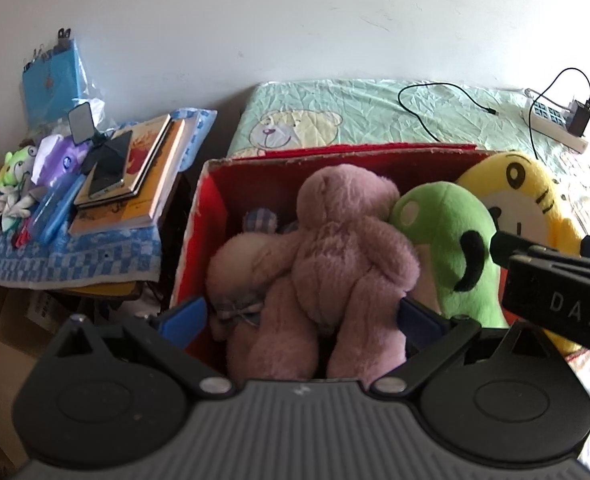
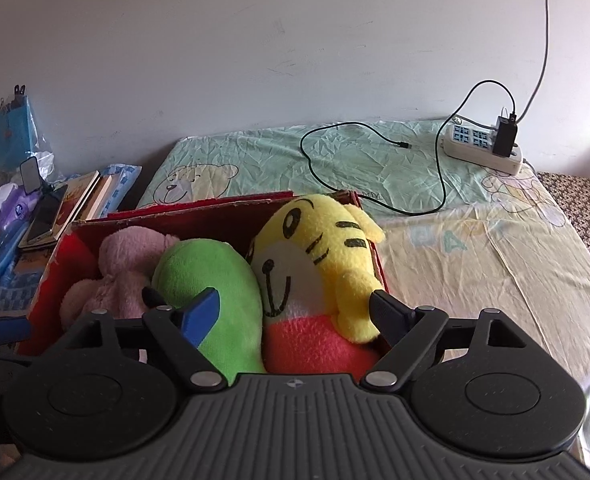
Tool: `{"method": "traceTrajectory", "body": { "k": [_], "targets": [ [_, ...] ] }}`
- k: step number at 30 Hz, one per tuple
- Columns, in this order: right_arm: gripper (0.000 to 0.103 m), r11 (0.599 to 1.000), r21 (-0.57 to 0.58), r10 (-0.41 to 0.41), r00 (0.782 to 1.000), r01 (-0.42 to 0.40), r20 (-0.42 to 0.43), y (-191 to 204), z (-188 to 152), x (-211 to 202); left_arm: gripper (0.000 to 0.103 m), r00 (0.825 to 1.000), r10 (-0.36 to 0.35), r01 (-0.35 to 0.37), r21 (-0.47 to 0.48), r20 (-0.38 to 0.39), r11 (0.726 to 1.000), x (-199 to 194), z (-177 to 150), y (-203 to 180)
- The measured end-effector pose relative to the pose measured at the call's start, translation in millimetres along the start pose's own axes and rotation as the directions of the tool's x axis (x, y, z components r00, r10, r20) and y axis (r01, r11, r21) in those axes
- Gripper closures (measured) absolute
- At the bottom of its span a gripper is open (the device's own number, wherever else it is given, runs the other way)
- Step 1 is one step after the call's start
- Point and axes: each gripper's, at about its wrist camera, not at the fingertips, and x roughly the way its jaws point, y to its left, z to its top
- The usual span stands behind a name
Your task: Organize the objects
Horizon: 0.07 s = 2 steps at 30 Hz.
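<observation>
Already both grippers, left (image 1: pixel 301 314) and right (image 2: pixel 295 310), hang spread wide, gripping nothing, over the red box (image 1: pixel 215 192) on the bed. Inside sit a pink bear (image 1: pixel 335 248), green toy (image 2: pixel 215 280) and yellow tiger (image 2: pixel 319 248). Farther left, small plushies (image 1: pixel 11 184) beside the books (image 1: pixel 135 176) seem still unsorted.

Both wrist views over red box (image 1: pixel 199 216)

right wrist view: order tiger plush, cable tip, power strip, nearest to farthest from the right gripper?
1. Tiger plush: in the red box, between the open fingers of the right gripper.
2. Cable tip: mid-bed, beyond the box.
3. Power strip: far right, by the wall.
</observation>
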Motion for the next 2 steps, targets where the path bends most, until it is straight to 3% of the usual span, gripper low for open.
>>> {"method": "traceTrajectory", "body": {
  "k": [2],
  "targets": [
    [0.018,1.0,-0.009,0.002,1.0,-0.002,0.005,-0.4,1.0,0.2,0.002,1.0,0.001,-0.001,-0.004,-0.002,1.0,1.3,1.1,-1.3]
  ]
}}
